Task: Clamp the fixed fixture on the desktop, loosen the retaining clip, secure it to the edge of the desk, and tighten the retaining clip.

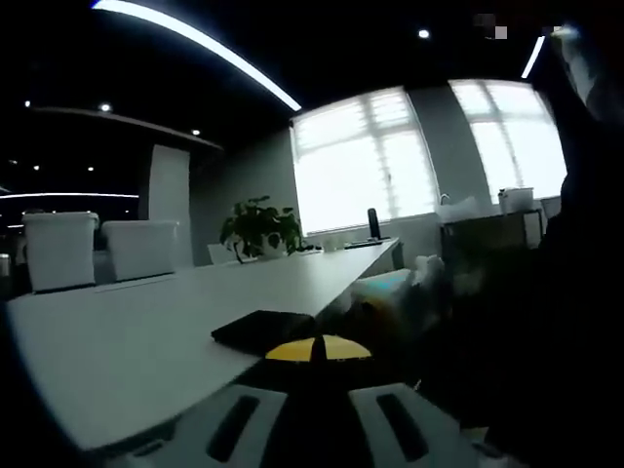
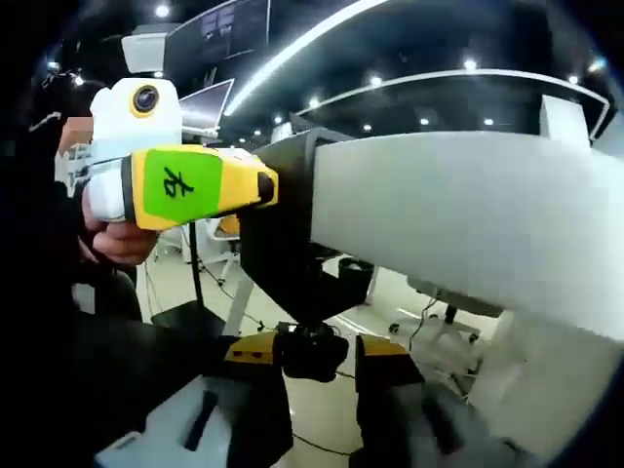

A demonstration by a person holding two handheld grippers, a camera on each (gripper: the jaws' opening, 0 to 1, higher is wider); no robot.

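A black C-shaped fixture (image 2: 283,244) sits over the edge of the white desk (image 2: 458,214). In the left gripper view its flat top plate (image 1: 261,330) lies on the desk (image 1: 146,331) near the edge. My left gripper (image 1: 315,349) has its yellow tips together on that plate. From the right gripper view the left gripper (image 2: 263,187) is a yellow and green body reaching the fixture from the left. Under the desk edge, my right gripper (image 2: 314,356) is shut on the fixture's black knob (image 2: 312,351).
Two white chairs (image 1: 60,249) and a potted plant (image 1: 258,229) stand at the desk's far side, below bright windows (image 1: 361,161). A person's hand (image 2: 122,239) holds the left gripper. A dark sleeve (image 1: 575,292) covers the right. Below the desk are floor and chair legs (image 2: 439,317).
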